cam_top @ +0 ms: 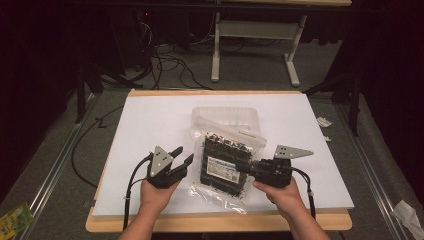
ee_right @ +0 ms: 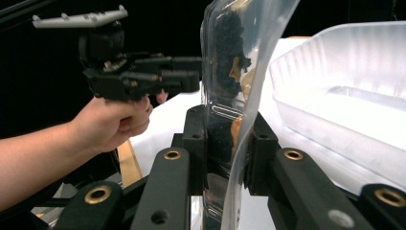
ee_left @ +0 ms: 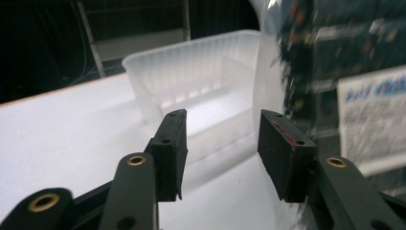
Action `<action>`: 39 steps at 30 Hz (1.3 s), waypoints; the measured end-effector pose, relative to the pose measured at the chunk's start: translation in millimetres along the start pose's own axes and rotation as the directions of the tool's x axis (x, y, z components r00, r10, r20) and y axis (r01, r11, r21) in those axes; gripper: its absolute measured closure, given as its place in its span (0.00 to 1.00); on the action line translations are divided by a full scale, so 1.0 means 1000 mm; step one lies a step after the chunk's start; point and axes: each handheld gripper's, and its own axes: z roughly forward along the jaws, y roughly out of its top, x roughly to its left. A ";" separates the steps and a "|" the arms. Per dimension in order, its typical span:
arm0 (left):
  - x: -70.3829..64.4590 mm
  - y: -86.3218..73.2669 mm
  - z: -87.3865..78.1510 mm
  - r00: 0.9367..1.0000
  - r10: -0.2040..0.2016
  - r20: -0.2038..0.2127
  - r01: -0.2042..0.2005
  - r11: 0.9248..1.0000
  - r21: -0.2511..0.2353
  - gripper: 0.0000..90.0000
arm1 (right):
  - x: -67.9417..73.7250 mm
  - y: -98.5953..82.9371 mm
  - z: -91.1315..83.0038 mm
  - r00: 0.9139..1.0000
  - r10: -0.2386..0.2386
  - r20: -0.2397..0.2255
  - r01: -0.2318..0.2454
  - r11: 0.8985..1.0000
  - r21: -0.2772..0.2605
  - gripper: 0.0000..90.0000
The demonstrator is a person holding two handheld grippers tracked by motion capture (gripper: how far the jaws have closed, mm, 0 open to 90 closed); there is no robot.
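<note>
Clear bag [cam_top: 225, 165] of dark pieces with a white label, lifted off the white sheet [cam_top: 150, 120] at about centre, slightly toward 6 o'clock in the high view. My right gripper [cam_top: 252, 167] has it: in the right gripper view the jaws are pressed together on the bag's edge [ee_right: 225, 139], plastic pinched flat between the pads, contents bulging above. The bag hangs from that one edge, tilted. At 12 o'clock from the bag, just beyond it, sits the empty translucent tray [cam_top: 227, 117]; the bag's top edge overlaps the tray's near rim in the high view, whether touching I cannot tell. My left gripper [cam_top: 180, 157] is at 9 o'clock of the bag, just beside it, jaws spread with nothing between them; in the left gripper view the bag's curved side [ee_left: 273, 62] is close to my right-hand pad [ee_left: 282, 153]. Risks, as I judge them: the grip is on thin slick film only, so the weight of the contents could pull the film through the pads; a swing could knock the light tray off its spot; closing my left jaws too early could catch a loose fold rather than the bag's body.
</note>
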 end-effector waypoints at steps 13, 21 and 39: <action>0.006 -0.029 -0.021 1.000 0.016 0.026 -0.019 0.994 0.110 0.47 | 0.005 0.011 -0.023 0.995 -0.064 0.079 0.071 0.994 -0.081 0.84; 0.016 -0.044 -0.025 0.999 -0.029 0.029 0.022 0.978 0.208 0.40 | 0.002 0.015 -0.039 0.986 -0.087 0.144 0.103 0.988 -0.113 0.84; 0.020 -0.041 -0.025 0.998 -0.052 0.044 0.044 0.985 0.168 0.38 | -0.008 0.021 -0.065 0.963 -0.089 0.255 0.132 0.978 -0.160 0.84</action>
